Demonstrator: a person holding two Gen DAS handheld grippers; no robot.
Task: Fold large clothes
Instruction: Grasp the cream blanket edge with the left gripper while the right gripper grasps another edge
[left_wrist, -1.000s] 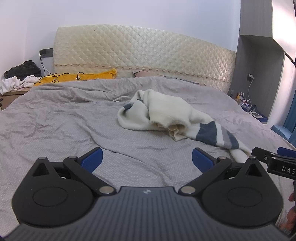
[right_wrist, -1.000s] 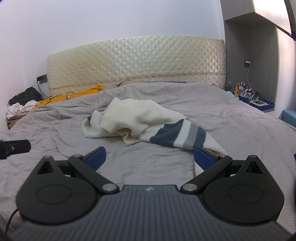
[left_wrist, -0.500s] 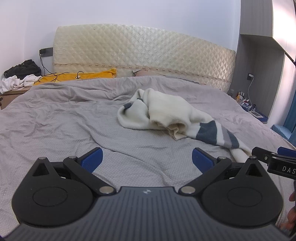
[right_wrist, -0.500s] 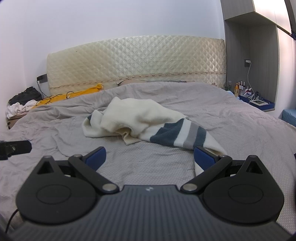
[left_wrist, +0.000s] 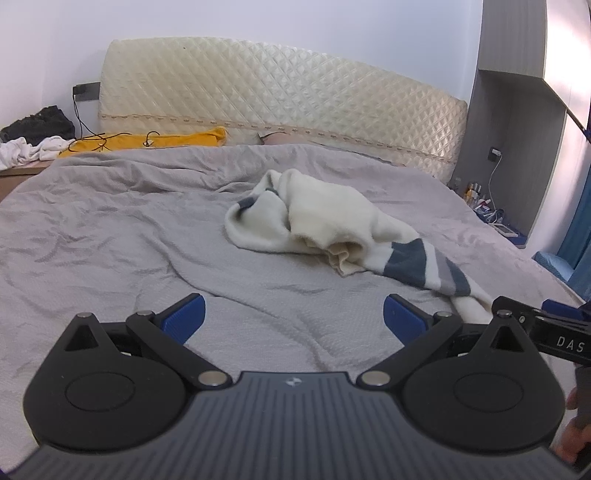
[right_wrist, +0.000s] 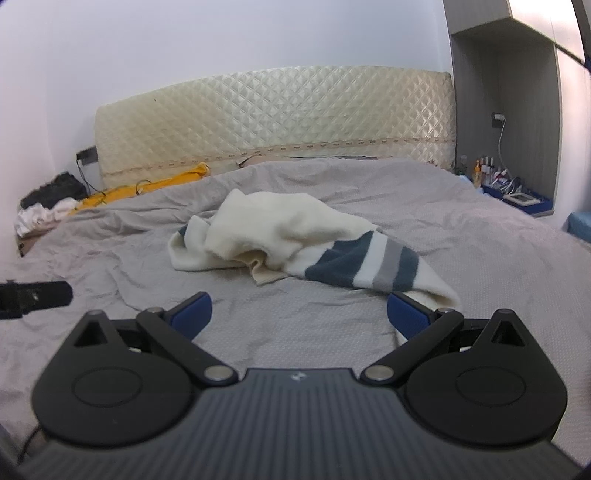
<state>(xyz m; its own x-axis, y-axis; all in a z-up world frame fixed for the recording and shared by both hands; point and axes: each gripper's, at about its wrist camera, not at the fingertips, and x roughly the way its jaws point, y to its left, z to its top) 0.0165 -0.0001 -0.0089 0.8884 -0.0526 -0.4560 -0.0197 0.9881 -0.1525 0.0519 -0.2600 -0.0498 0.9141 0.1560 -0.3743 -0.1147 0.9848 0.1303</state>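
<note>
Waiting at the start line: the sweater (left_wrist: 332, 225) lies crumpled in a heap near the middle of the bed (left_wrist: 110, 236), cream body bunched up, one blue-and-grey striped part trailing toward the near right. Nothing is folded yet, by the look of it; no straight edge, no flat panel, no sleeve laid out.

Left gripper (left_wrist: 293, 314) hovers above the grey cover, jaws spread wide, nothing between the blue pads (left_wrist: 184, 317). It sits apart from the heap, with bare cover between. Right gripper (right_wrist: 299, 314) is likewise wide open and empty, and here the striped end comes close: in the right wrist view the cream tip of that end lies just beside the right pad (right_wrist: 406, 317), though whether they touch cannot be told.

So the whole job looks to be ahead. The likely order: get hold of the garment, shake or spread it flat on the cover, find sleeves and hem, then fold. The right gripper seems best placed for a first grab at the striped end. A yellow cloth (left_wrist: 147, 142) lies at the headboard (left_wrist: 280, 107), well clear.
</note>
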